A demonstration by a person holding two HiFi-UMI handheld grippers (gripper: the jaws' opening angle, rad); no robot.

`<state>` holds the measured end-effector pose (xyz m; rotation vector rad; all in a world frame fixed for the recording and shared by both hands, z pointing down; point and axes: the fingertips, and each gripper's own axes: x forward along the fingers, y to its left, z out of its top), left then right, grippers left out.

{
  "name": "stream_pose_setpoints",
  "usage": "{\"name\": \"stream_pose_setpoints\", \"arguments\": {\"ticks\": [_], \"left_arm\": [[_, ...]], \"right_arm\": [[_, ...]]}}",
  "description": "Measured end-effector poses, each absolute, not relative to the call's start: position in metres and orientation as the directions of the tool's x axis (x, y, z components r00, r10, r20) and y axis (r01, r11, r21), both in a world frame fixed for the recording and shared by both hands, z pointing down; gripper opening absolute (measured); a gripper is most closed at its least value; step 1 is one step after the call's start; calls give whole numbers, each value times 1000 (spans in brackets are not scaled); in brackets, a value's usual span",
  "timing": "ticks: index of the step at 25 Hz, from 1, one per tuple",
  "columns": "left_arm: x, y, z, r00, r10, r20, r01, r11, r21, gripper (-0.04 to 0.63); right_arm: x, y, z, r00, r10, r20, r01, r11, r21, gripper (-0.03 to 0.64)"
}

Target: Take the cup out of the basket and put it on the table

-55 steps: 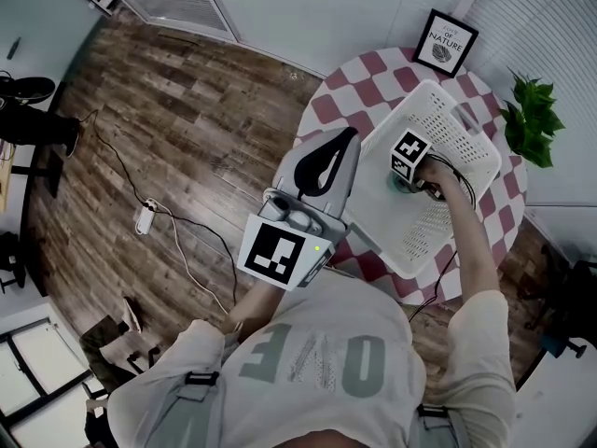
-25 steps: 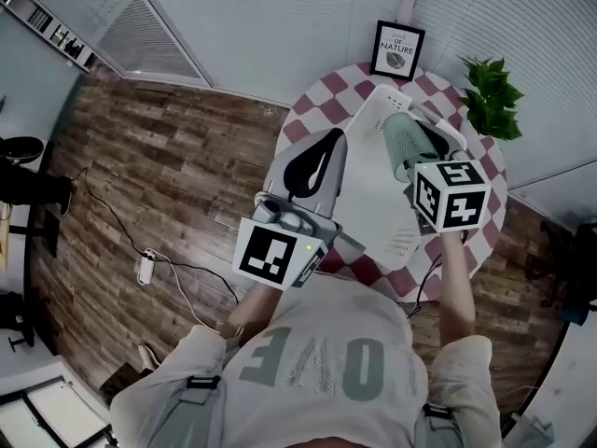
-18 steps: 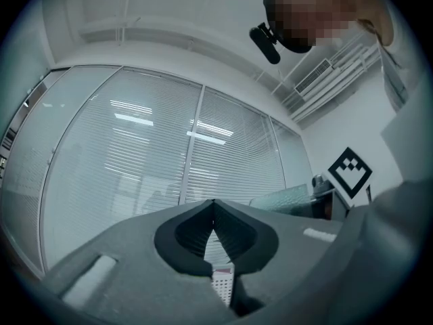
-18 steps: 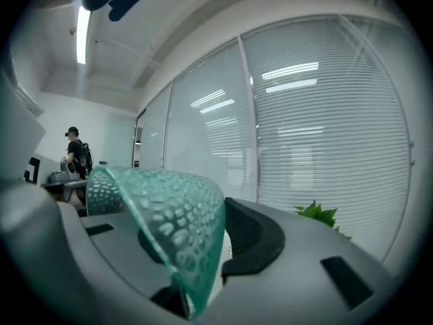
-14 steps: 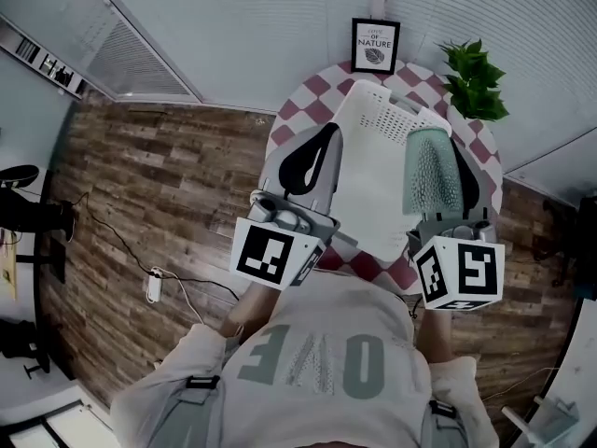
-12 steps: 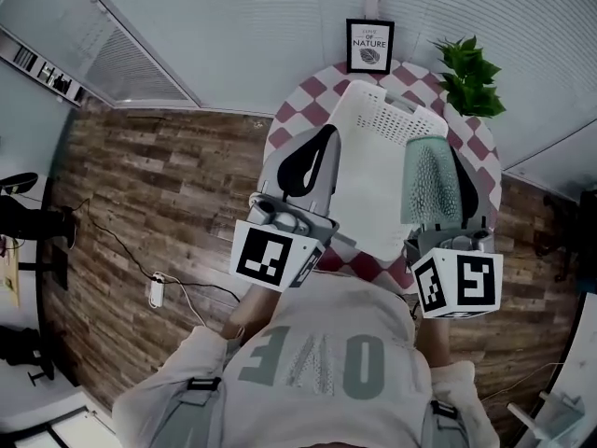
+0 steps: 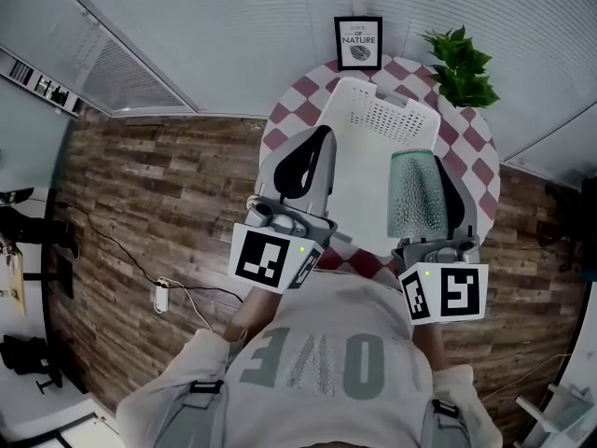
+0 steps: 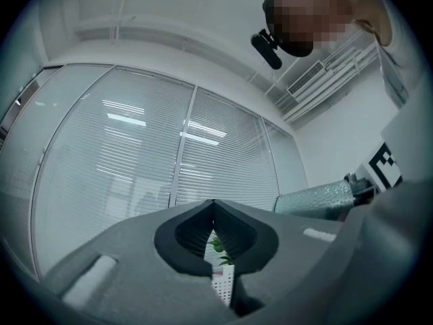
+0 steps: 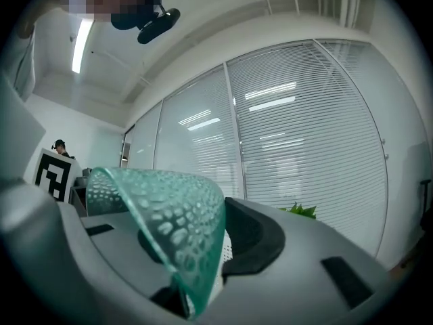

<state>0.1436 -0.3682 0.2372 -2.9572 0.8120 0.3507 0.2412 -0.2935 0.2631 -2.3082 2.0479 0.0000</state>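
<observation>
**Ana:** Glass, green and dimpled: where is the cup (image 7: 417, 194)?

**Ben:** Out of the basket (image 7: 378, 119) and up in the air. The right gripper (image 9: 193, 249) has it, jaws pinching the wall at one end. From above it shows over the basket's right rim.

**Ana:** Which way does it lie?

**Ben:** On its side, long axis running near to far, in line with the jaws. I judge the pinched end to be the mouth, so the base points far.

**Ana:** And a bare spot to set it on?

**Ben:** The checked table (image 7: 480, 171) shows just right of the basket, on the right gripper's own side. I'd say a short shift right and down, with a turn to bring the base under.

**Ana:** The left gripper (image 8: 215, 246)?

**Ben:** It hangs by the basket's left side, jaws pressed together on nothing, and is farther from that spot.
</observation>
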Motion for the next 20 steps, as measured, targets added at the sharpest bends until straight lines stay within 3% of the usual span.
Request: {"name": "stream_pose_setpoints", "arguments": {"ticks": [20], "left_arm": [[145, -368, 238, 837, -499, -223, -513, -859, -1, 6]], "right_arm": [[255, -290, 259, 160, -986, -49, -986, -158, -53, 114]]}}
